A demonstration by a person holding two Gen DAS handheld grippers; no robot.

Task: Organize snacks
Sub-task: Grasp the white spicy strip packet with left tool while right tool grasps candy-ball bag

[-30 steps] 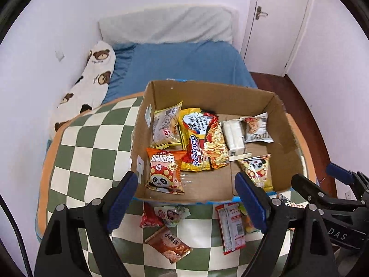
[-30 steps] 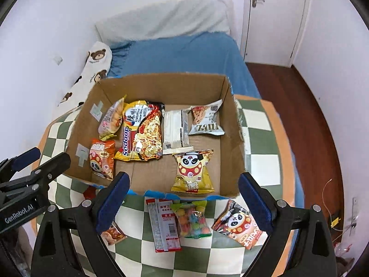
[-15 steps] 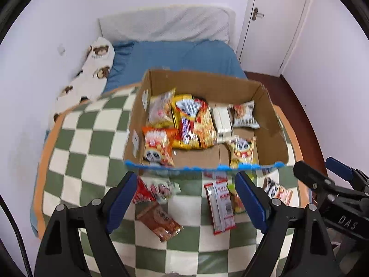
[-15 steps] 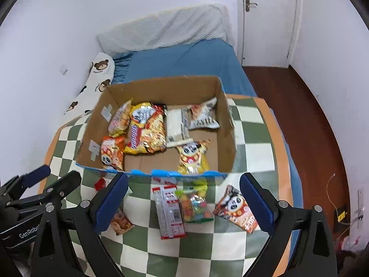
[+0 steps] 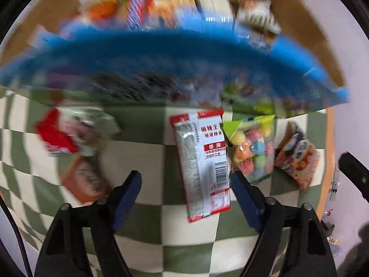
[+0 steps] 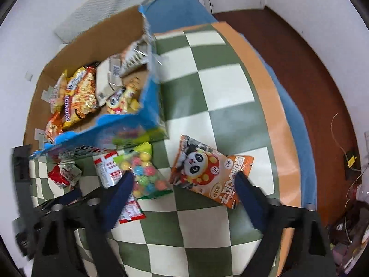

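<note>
Two claws hang over the checked cloth, both spread with nothing between the pads, and both sets of jaws have just been closing. The left gripper points down at the long red-and-white packet, which lies flat just ahead of its tips and nearer the right-hand pad, its far end close to the blue-edged wall of the cardboard box. The right gripper straddles the near edge of the orange panda packet; the bag of coloured candy balls sits just inside its left pad.

Such packets are probably light, soft and crinkly, with slick film that may slide out of a shallow pinch. The panda packet looks air-puffed and would likely crush if squeezed at the belly; a sealed end seam or a corner seems the safer hold. The long packet appears flatter and stiffer, so pinching across its narrow width, near the middle, should keep it level.
</note>
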